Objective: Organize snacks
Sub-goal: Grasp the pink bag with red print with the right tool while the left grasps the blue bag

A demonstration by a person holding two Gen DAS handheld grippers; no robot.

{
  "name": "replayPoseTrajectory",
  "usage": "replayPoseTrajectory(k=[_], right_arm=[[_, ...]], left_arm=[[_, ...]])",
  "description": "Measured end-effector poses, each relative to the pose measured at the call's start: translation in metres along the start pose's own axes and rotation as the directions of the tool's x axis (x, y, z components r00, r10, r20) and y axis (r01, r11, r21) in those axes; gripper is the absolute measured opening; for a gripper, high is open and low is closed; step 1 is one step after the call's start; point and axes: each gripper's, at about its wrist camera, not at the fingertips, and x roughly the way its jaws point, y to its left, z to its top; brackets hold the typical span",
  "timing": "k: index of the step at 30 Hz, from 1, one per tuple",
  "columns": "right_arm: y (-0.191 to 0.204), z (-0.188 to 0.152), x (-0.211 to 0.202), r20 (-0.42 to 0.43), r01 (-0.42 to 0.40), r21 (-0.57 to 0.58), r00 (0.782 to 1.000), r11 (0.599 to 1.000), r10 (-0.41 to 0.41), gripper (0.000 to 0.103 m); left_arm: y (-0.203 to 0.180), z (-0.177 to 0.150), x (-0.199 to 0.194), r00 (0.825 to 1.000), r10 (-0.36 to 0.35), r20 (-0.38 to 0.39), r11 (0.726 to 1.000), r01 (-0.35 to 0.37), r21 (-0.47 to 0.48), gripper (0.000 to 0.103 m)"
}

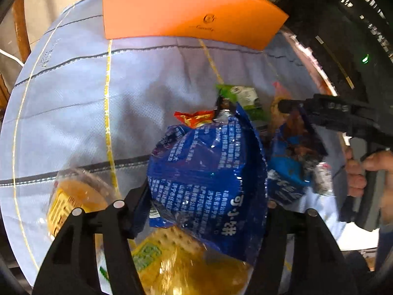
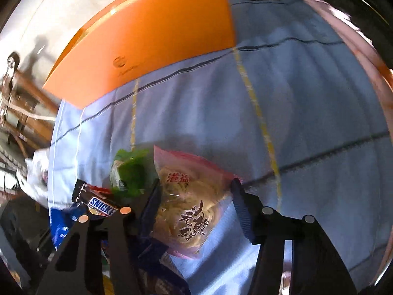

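Observation:
A blue snack bag [image 1: 208, 167] with white print fills the gap between the fingers of my left gripper [image 1: 206, 201], and both pads press on its sides. Under it lies a yellow cracker packet [image 1: 172, 258]. My right gripper [image 2: 195, 196] is shut on a clear pink-edged packet [image 2: 189, 211] of pale crisps with red and dark print. A Snickers bar [image 2: 100, 204] and a green packet [image 2: 130, 172] lie just left of it. In the left wrist view a person's hand [image 1: 356, 172] holds the right gripper's handle beside a second blue bag [image 1: 292, 167].
The snacks lie on a pale blue striped tablecloth [image 1: 73, 110]. An orange box [image 1: 184, 7] sits at the far edge, also seen as the orange box [image 2: 152, 44]. A clear cup [image 1: 73, 196] with yellow filling stands left of my left fingers. Black equipment [image 1: 343, 36] rises at the right.

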Motion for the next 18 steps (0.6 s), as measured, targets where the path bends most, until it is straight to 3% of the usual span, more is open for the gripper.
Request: replayPoseTrajectory(k=[9, 18], right_arm=[[-0.008, -0.001, -0.055, 0.110, -0.070, 0.052, 0.992, 0.996, 0.064, 0.057], [0.015, 0.033, -0.112, 0.284, 0.001, -0.071, 0.959, 0.997, 0.020, 0.057]], left_arm=[[-0.015, 0.007, -0.057, 0.990, 0.001, 0.139, 0.999, -0.008, 0.050, 0.061], [-0.020, 0.049, -0.091, 0.963, 0.051, 0.266, 0.998, -0.057, 0.013, 0.061]])
